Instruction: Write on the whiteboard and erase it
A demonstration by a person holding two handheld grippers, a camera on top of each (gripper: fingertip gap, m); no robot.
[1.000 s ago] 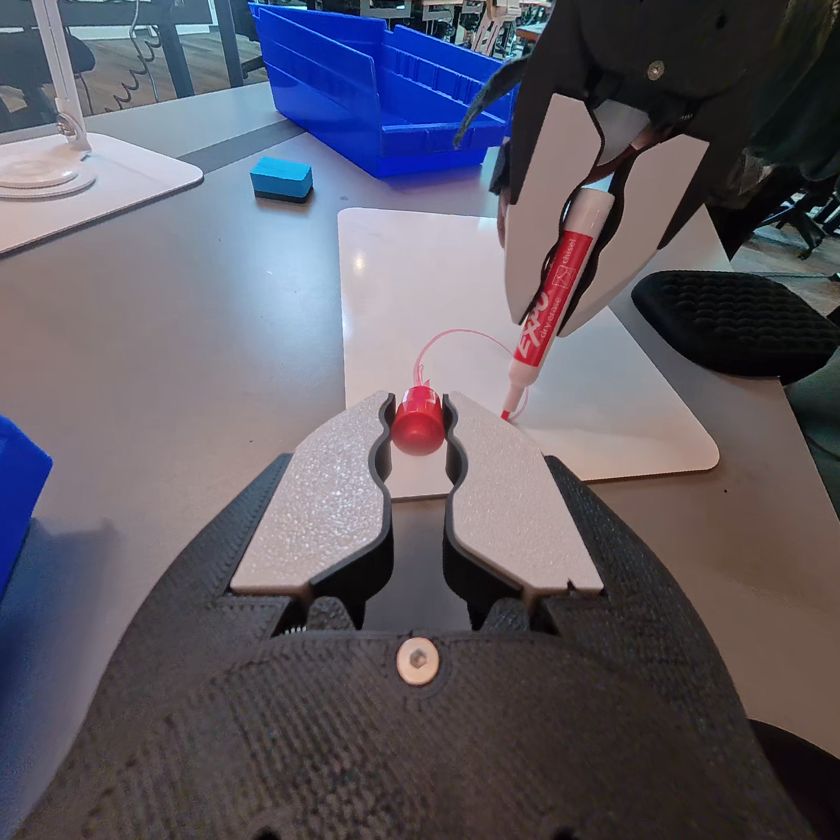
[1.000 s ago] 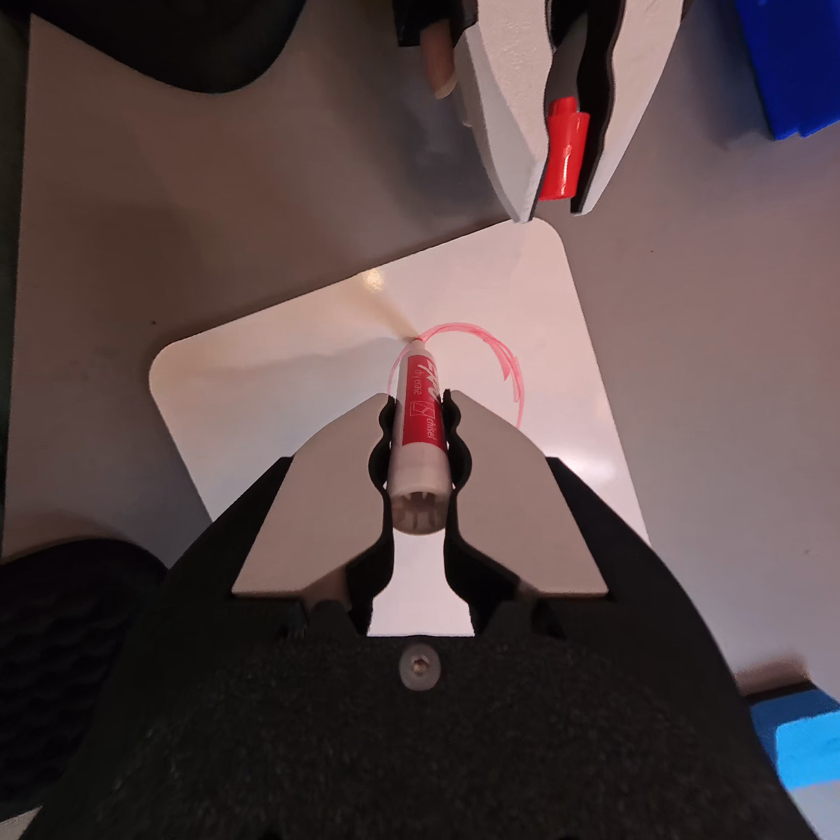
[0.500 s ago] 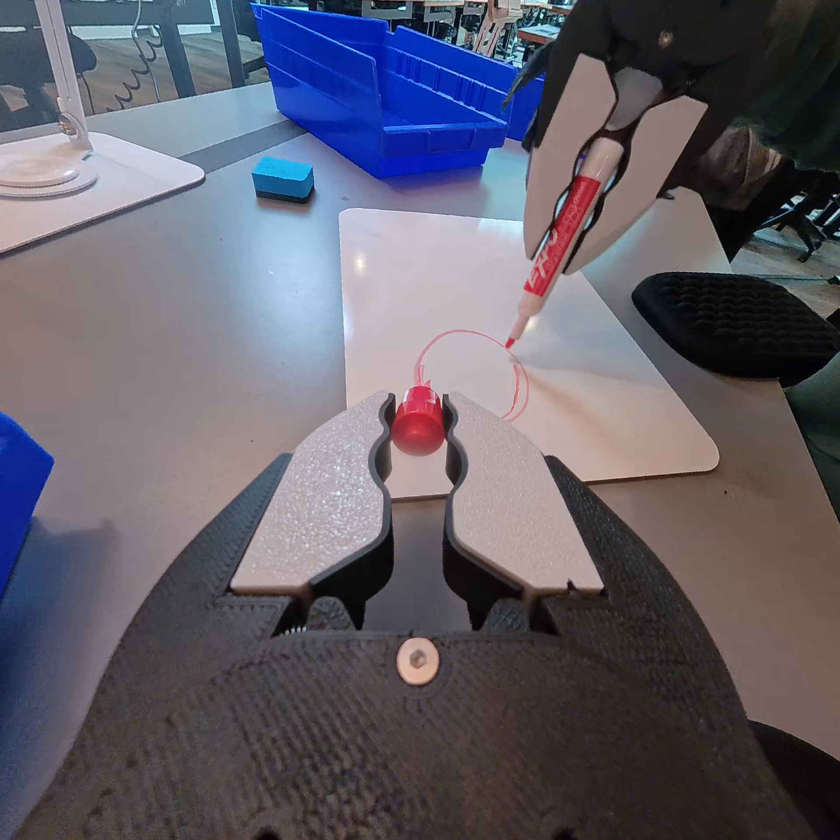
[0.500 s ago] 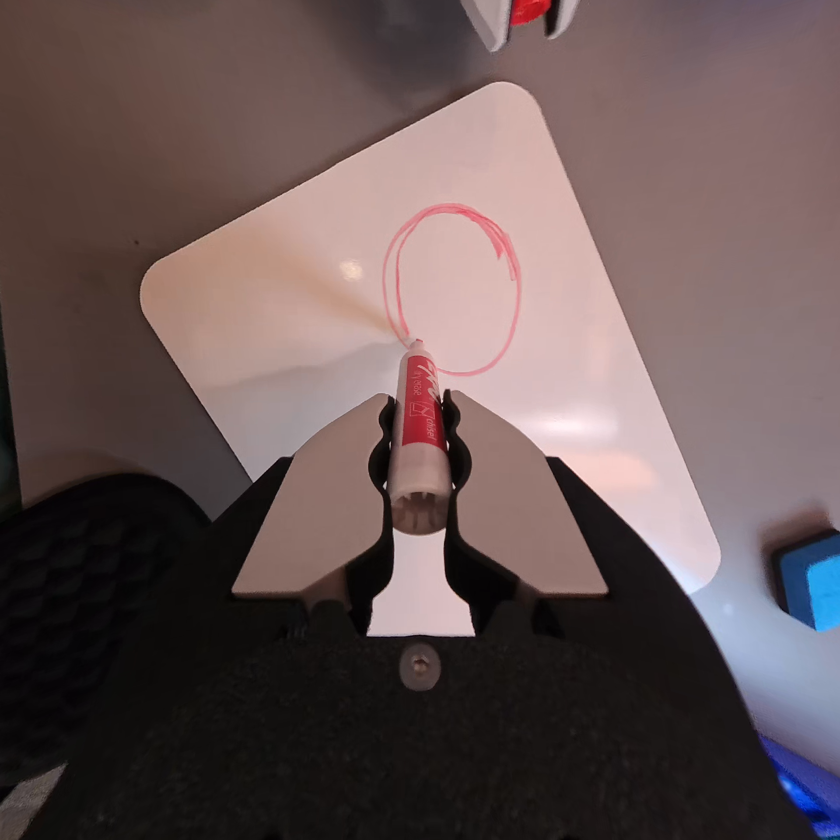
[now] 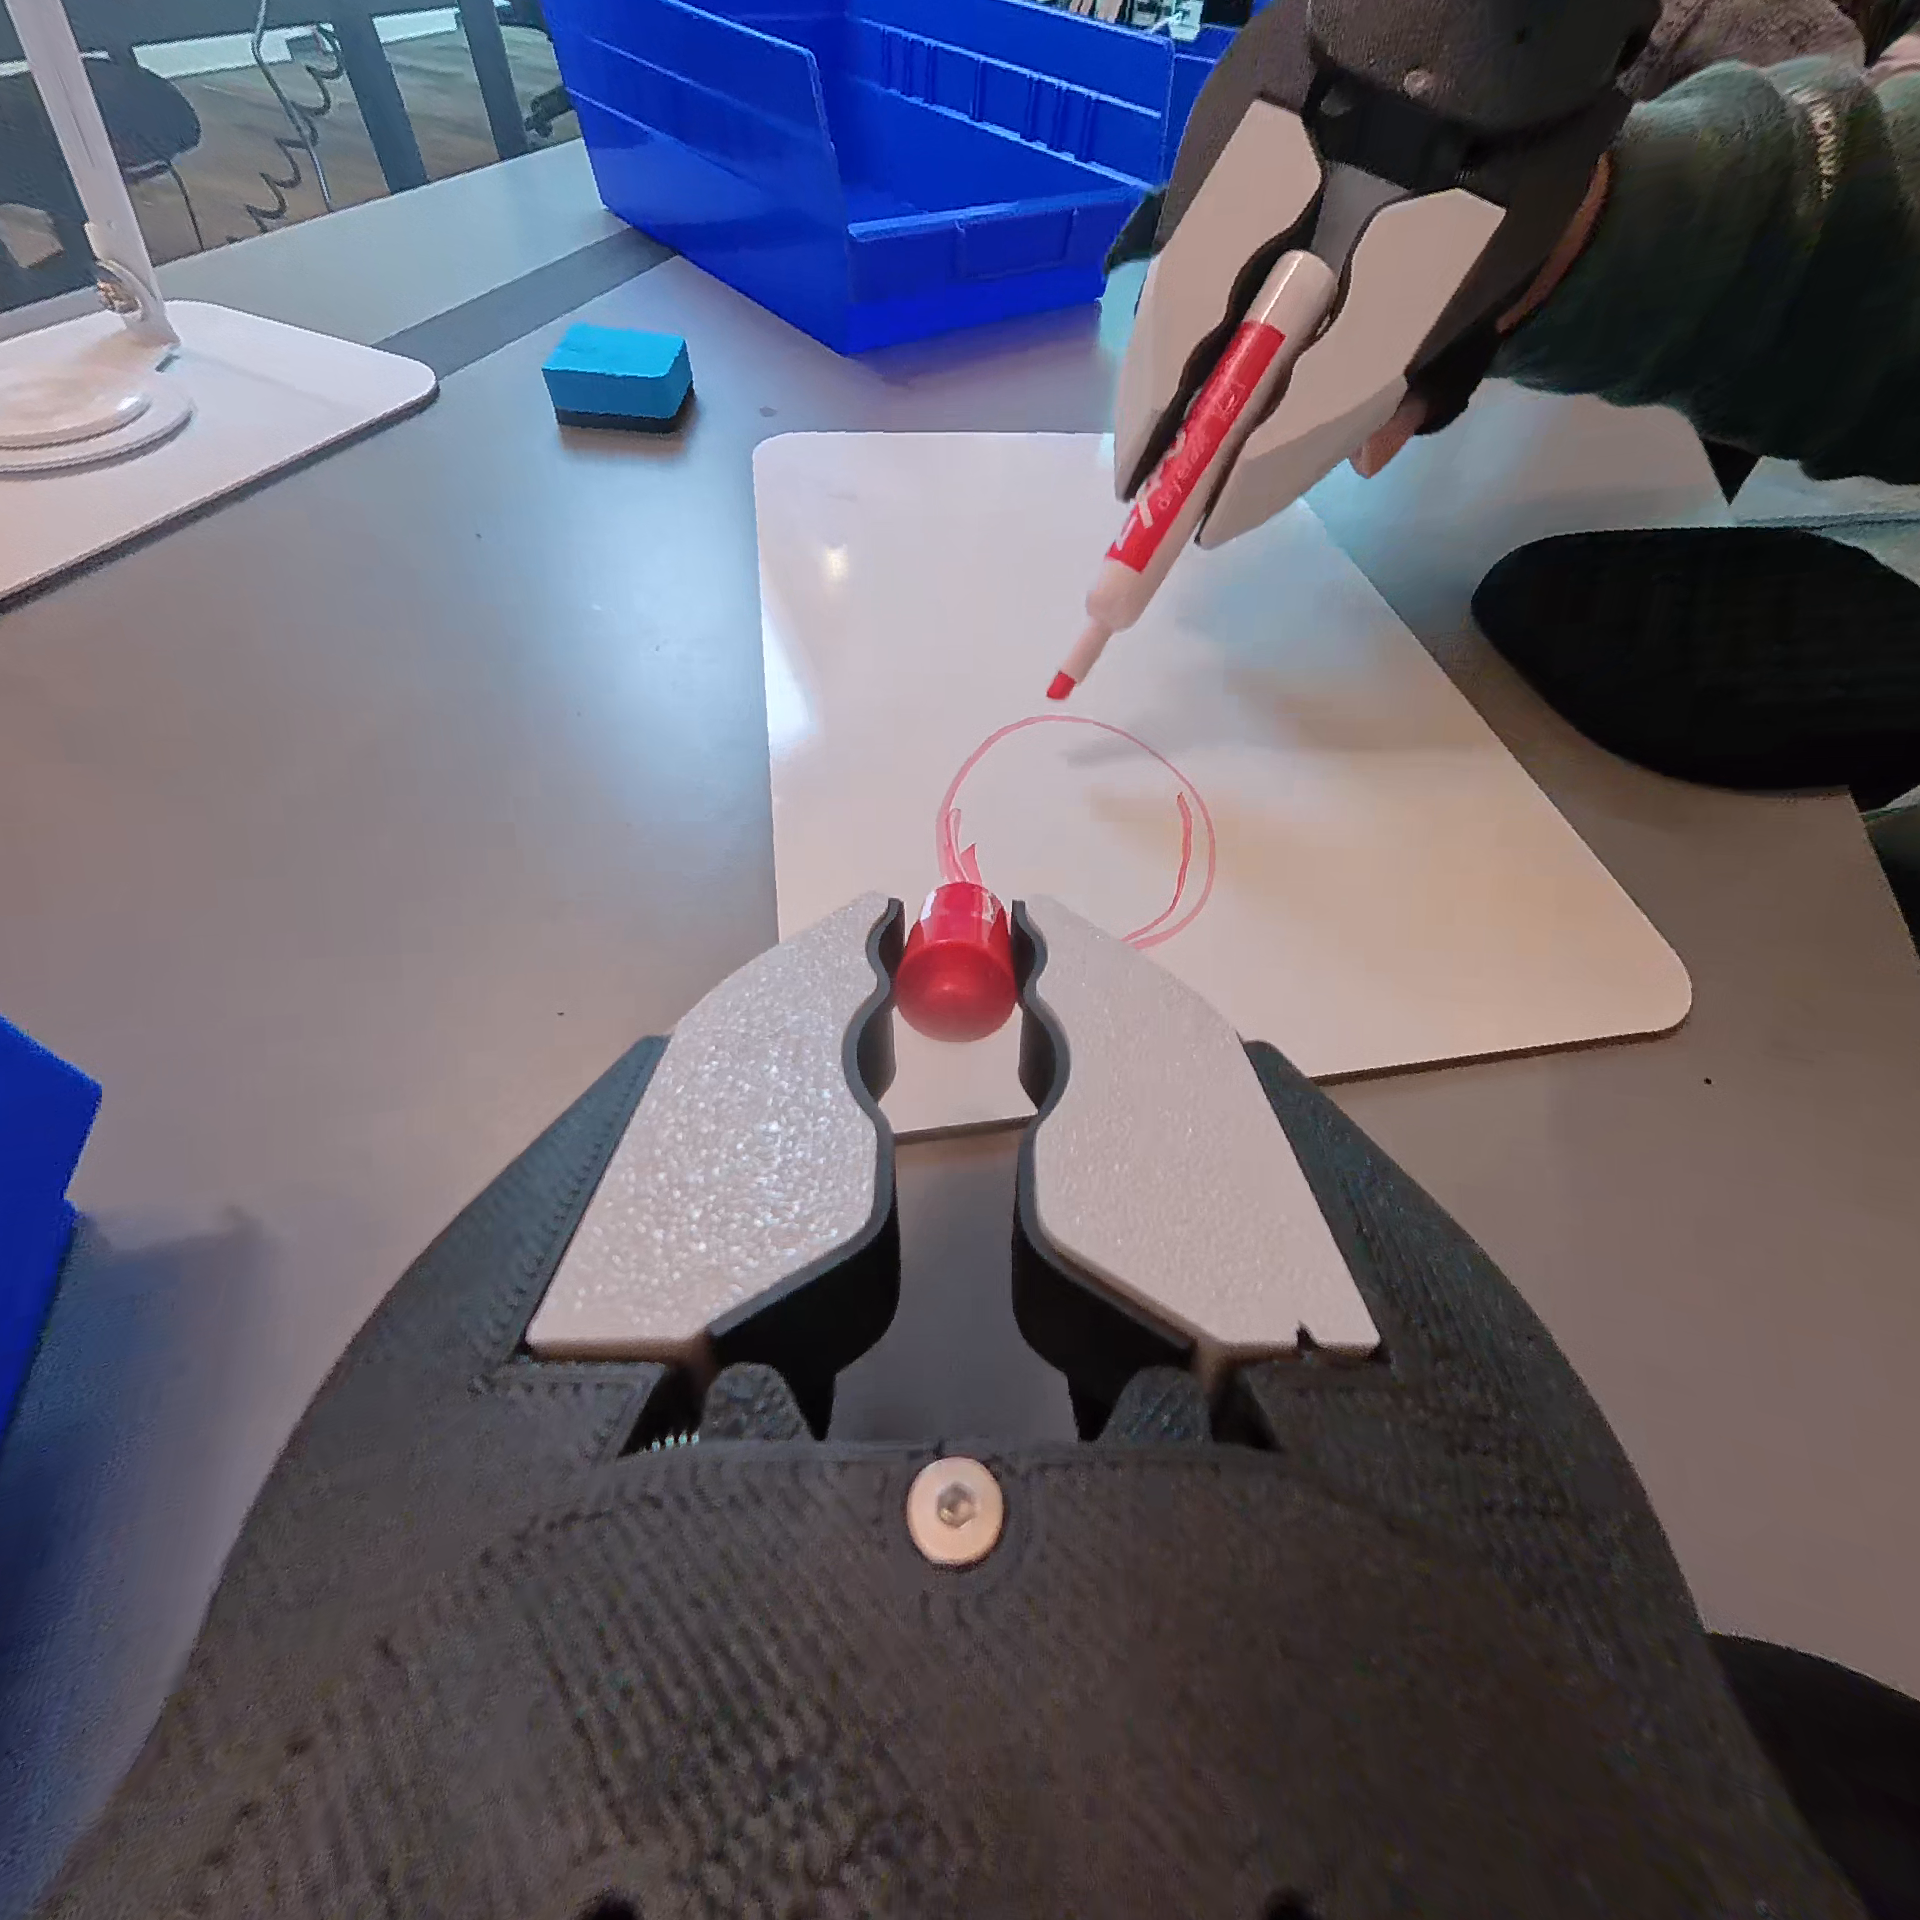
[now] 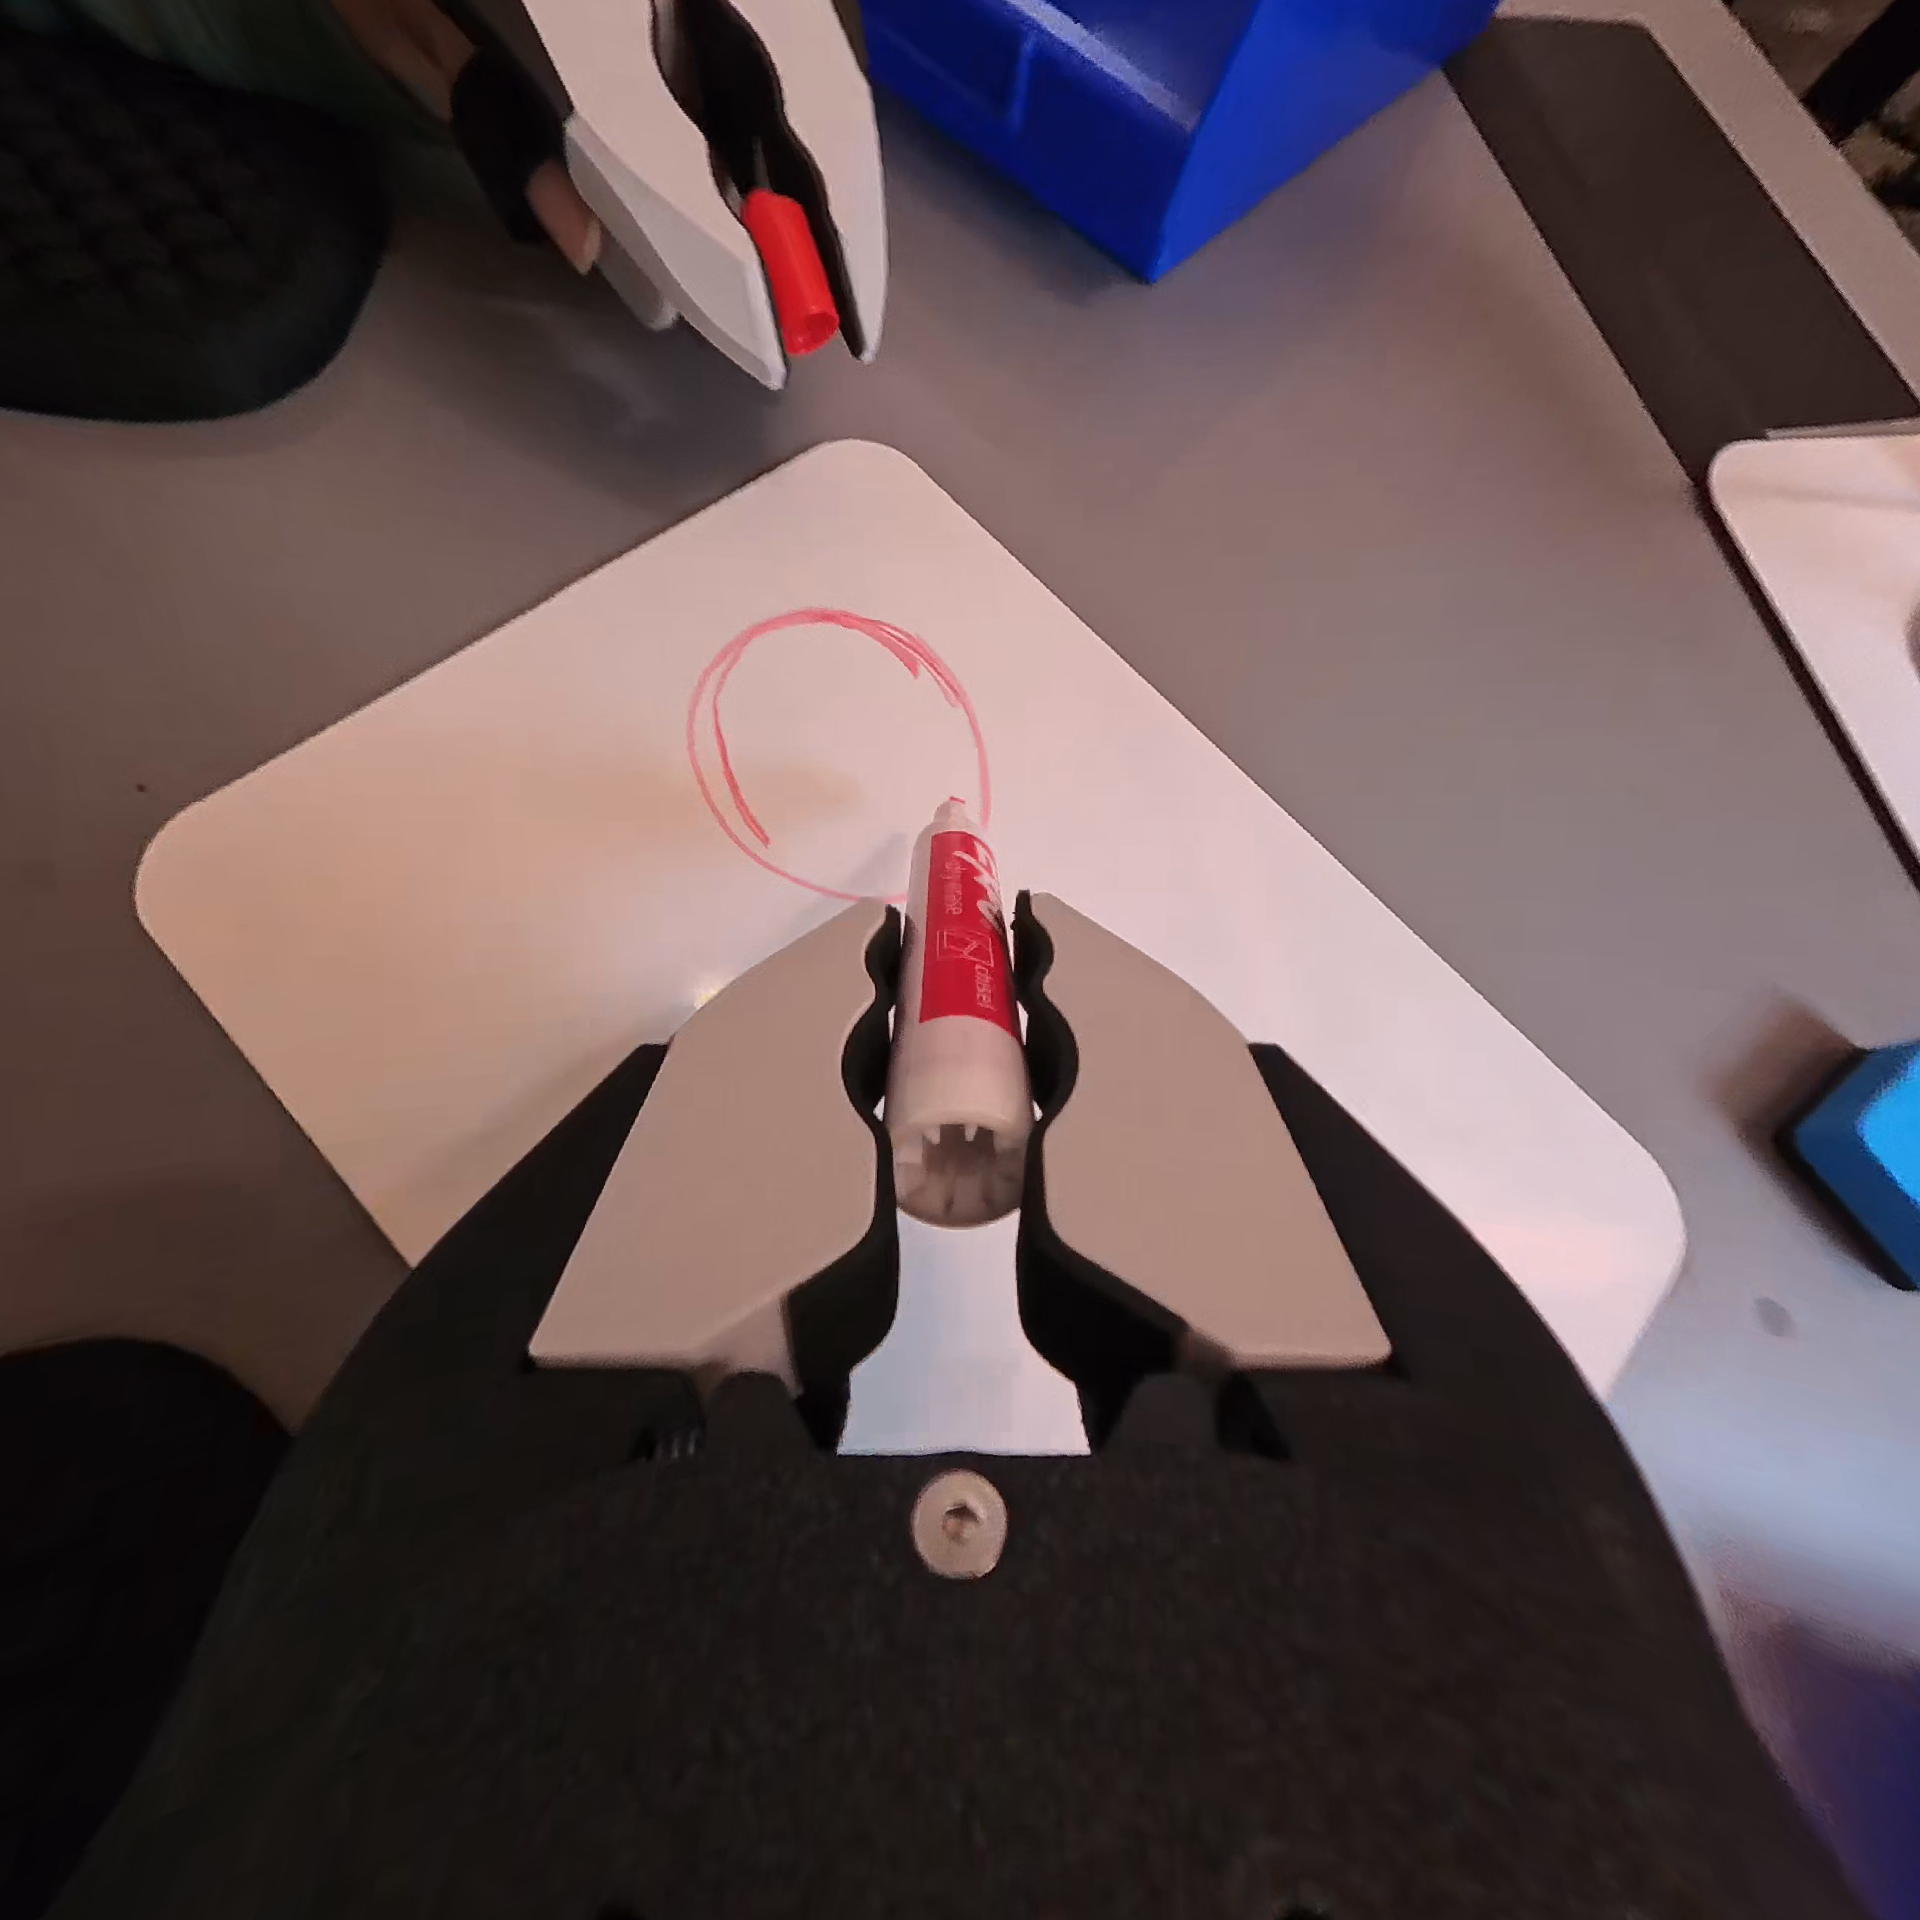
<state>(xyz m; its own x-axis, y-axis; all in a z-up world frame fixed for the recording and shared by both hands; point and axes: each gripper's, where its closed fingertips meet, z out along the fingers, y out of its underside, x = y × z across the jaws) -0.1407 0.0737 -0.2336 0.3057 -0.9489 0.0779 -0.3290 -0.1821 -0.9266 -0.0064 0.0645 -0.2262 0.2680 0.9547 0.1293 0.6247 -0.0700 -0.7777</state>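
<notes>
An office or lab workspace: behind the blue storage bin (image 5: 883, 156) on the grey tabletop (image 5: 416, 727) stand more desks and chairs (wooden floor beyond).

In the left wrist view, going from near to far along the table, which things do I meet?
Left gripper shut on the red cap → red circle on the whiteboard → marker tip → blue eraser → blue bin.

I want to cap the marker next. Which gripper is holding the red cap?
The left gripper holds the red cap, pinched between its fingertips. The right gripper grips the marker instead, its tip bare above the whiteboard.
</notes>
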